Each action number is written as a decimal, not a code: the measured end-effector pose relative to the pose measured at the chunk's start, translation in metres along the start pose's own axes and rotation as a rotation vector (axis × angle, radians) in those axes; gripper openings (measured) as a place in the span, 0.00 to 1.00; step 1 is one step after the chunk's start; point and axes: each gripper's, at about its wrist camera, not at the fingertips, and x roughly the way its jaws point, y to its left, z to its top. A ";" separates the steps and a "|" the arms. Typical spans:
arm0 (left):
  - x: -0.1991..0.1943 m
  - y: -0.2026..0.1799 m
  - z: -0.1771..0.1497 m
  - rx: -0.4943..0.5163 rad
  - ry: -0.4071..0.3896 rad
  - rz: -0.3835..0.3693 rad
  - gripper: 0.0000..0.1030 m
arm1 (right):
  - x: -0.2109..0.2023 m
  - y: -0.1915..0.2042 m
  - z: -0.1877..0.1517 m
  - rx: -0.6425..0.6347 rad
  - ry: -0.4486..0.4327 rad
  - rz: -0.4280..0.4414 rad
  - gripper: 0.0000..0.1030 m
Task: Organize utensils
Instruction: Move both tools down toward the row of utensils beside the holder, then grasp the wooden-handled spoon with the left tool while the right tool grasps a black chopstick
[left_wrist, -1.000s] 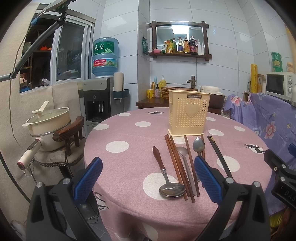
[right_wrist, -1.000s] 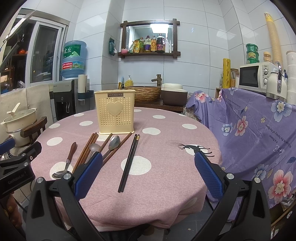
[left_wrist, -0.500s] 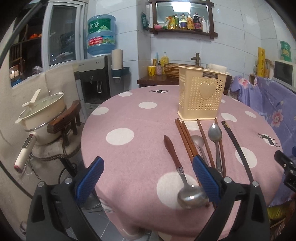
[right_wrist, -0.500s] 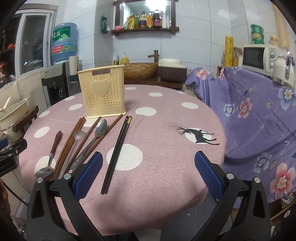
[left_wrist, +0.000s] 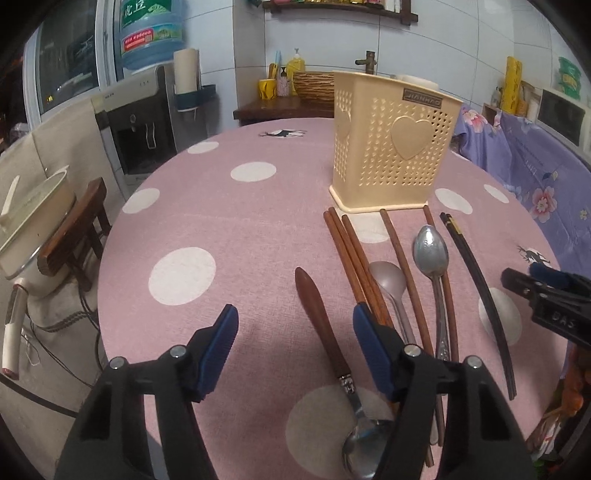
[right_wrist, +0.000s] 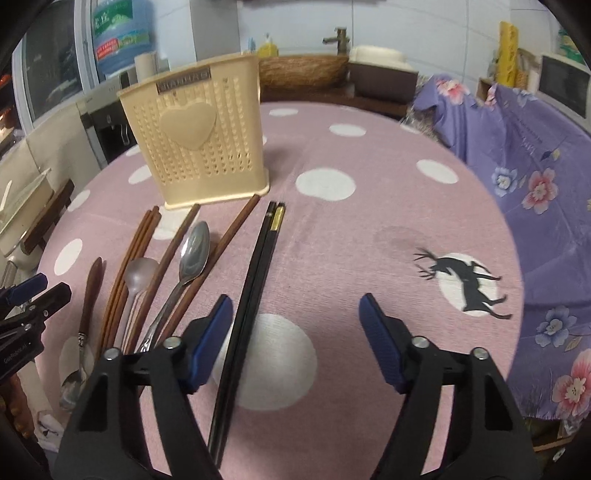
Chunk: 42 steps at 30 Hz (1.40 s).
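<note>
A cream perforated utensil holder (left_wrist: 393, 147) with a heart stands upright on the pink dotted table; it also shows in the right wrist view (right_wrist: 197, 133). In front of it lie brown chopsticks (left_wrist: 354, 254), a wooden-handled spoon (left_wrist: 321, 325), a grey spoon (left_wrist: 388, 284), a shiny metal spoon (left_wrist: 430, 251) and black chopsticks (left_wrist: 476, 288). My left gripper (left_wrist: 293, 350) is open and empty, straddling the wooden-handled spoon's handle. My right gripper (right_wrist: 295, 336) is open and empty, its left finger beside the black chopsticks (right_wrist: 255, 280).
A water dispenser (left_wrist: 136, 122) and a stool with a pot (left_wrist: 40, 229) stand left of the table. A purple floral cloth (right_wrist: 535, 155) covers furniture to the right. The table edge (left_wrist: 110, 332) falls off close to my left gripper.
Both grippers have moved forward and down over the table toward the utensils. The left one now straddles the wooden-handled spoon; the right one has come beside the black chopsticks. Both stay open.
</note>
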 end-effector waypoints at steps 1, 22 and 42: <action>0.002 0.000 0.002 0.000 0.001 0.004 0.63 | 0.007 0.002 0.003 -0.003 0.021 -0.007 0.57; 0.023 -0.003 0.012 -0.002 0.070 0.010 0.61 | 0.028 -0.015 0.024 0.059 0.080 0.010 0.25; 0.059 -0.018 0.026 0.011 0.176 0.060 0.19 | 0.060 -0.019 0.052 0.082 0.133 0.003 0.24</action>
